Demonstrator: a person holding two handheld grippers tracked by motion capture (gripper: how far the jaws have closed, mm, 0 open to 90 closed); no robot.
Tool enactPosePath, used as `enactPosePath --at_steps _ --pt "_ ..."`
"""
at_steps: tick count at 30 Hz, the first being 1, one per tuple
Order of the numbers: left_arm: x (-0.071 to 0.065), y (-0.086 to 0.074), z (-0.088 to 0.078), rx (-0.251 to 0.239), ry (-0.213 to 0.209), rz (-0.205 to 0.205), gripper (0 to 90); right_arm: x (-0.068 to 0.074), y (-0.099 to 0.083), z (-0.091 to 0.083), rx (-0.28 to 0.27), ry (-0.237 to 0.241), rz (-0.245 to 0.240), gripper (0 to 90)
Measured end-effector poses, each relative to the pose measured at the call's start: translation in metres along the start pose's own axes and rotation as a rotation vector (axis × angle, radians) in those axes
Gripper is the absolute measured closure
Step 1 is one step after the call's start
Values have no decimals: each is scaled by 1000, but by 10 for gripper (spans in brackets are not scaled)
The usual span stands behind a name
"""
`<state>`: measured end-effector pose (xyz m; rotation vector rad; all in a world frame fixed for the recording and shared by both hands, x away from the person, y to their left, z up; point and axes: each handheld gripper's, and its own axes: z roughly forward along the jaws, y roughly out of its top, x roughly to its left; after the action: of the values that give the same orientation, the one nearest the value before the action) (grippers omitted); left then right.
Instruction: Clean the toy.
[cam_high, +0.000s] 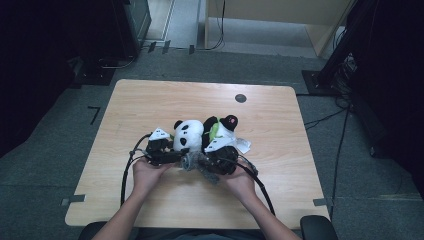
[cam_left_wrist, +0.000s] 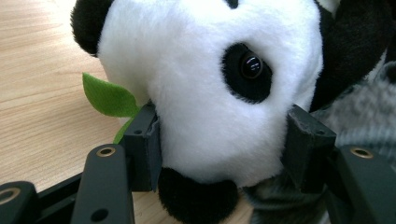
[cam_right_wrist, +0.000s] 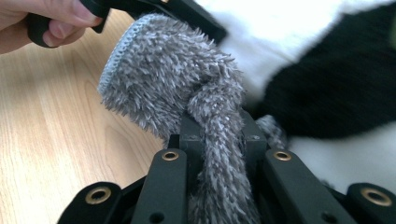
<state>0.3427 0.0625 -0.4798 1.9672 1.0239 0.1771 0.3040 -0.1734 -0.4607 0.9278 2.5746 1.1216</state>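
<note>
the panda plush (cam_high: 188, 134) lies near the middle of the wooden table (cam_high: 150, 100), close to the person's edge, with a fuzzy grey cloth (cam_right_wrist: 173, 79), perhaps a small sock or scarf, touching its underside. in the left gripper view the left gripper (cam_left_wrist: 219, 140) has its jaws pressed into the white fur of the panda's head from either side, pinching it, a green felt leaf (cam_left_wrist: 108, 97) poking out beside one jaw. in the right gripper view the right gripper (cam_right_wrist: 219, 135) has its jaws squeezed tight on a narrow fold of the grey cloth, whose open, stitched end flares out above the jaws toward the panda. the step in hand looks like dressing the toy with that cloth, or pulling it off; i cannot tell which. the next move probably calls for the left grip to hold the head steady while the right draws the cloth along without letting the fold slip. in the high view both forearms come in from the bottom, wrists angled inward, left hand (cam_high: 145, 172) and right hand (cam_high: 240, 181) near each other just in front of the toy.
</note>
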Motion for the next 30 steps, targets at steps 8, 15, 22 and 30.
enactPosePath --at_steps 8,15,22,30 --pt "0 0 0 1 -2 2 390 -3 -9 -16 -16 -25 3 781" --pt "1 0 0 -1 -5 -1 390 -7 -19 -36 -21 -52 10 780" --pt "1 0 0 0 -6 -3 391 -13 -34 -54 -23 -65 30 781" --pt "1 0 0 -3 -9 -14 391 -21 -45 -72 -13 -95 51 781"
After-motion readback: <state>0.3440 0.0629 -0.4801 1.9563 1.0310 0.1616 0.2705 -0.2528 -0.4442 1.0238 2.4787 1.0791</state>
